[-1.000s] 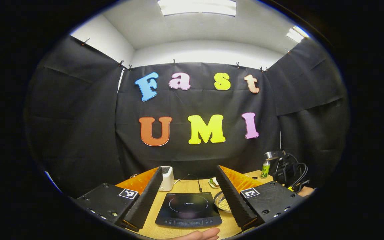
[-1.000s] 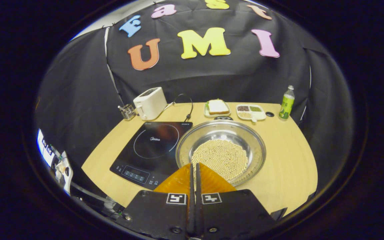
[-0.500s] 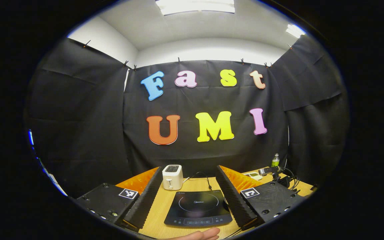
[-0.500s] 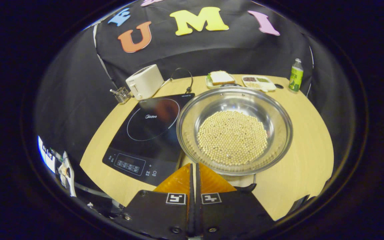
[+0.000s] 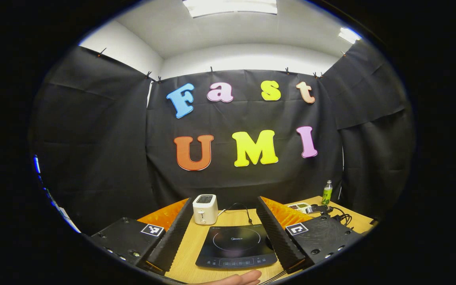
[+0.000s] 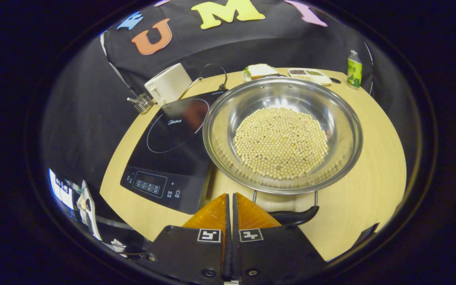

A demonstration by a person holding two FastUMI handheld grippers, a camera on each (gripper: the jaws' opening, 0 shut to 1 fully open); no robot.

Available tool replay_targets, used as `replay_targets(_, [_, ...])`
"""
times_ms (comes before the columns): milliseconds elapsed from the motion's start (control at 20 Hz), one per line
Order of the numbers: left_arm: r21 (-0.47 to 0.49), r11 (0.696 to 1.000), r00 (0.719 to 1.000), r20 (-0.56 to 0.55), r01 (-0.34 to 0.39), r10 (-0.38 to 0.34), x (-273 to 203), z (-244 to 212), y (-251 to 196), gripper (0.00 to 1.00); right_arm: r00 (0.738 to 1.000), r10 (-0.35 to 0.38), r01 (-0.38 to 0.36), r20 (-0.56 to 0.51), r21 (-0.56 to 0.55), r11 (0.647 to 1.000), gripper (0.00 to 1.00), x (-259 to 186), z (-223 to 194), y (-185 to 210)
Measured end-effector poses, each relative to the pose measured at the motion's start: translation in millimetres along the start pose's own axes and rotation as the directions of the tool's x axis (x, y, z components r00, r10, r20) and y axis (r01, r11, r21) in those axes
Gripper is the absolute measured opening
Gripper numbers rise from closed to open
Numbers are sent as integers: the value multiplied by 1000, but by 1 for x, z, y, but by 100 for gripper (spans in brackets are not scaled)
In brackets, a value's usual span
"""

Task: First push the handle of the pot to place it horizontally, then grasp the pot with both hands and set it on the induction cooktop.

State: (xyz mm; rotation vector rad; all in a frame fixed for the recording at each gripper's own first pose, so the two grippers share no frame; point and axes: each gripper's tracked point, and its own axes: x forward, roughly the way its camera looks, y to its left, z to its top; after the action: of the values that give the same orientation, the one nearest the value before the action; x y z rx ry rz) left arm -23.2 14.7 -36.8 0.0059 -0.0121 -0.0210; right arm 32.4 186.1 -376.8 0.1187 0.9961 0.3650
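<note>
A steel pot (image 6: 337, 118) holding pale beans (image 6: 281, 142) stands on the wooden table just right of the black induction cooktop (image 6: 172, 138). Its near black handle (image 6: 293, 216) lies by the table's front, right next to my right gripper (image 6: 230, 198), whose orange fingers are pressed together with nothing between them. In the left gripper view my left gripper (image 5: 225, 209) is held wide open above the near edge of the cooktop (image 5: 236, 245), with a fingertip of a hand (image 5: 240, 278) below it. The other gripper (image 5: 319, 208) with its cables is at the right.
At the back of the table stand a white toaster (image 6: 167, 84), a small wire rack (image 6: 144, 103), a plate with a sandwich (image 6: 260, 71), a divided dish (image 6: 309, 75) and a green bottle (image 6: 354, 69). The cooktop's cord (image 6: 212, 75) loops behind it.
My right gripper has dropped lower and nearer the pot, so the pot looks larger and its near handle has come into sight. My left gripper has swung slightly left; it remains open.
</note>
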Motion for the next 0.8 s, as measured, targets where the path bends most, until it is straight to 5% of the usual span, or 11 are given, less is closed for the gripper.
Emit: replay_targets(800, [4,1000,1000,1,20,-20,0,-6,-8,95,995,-93,93,23,4,996,4,-13,6,-58])
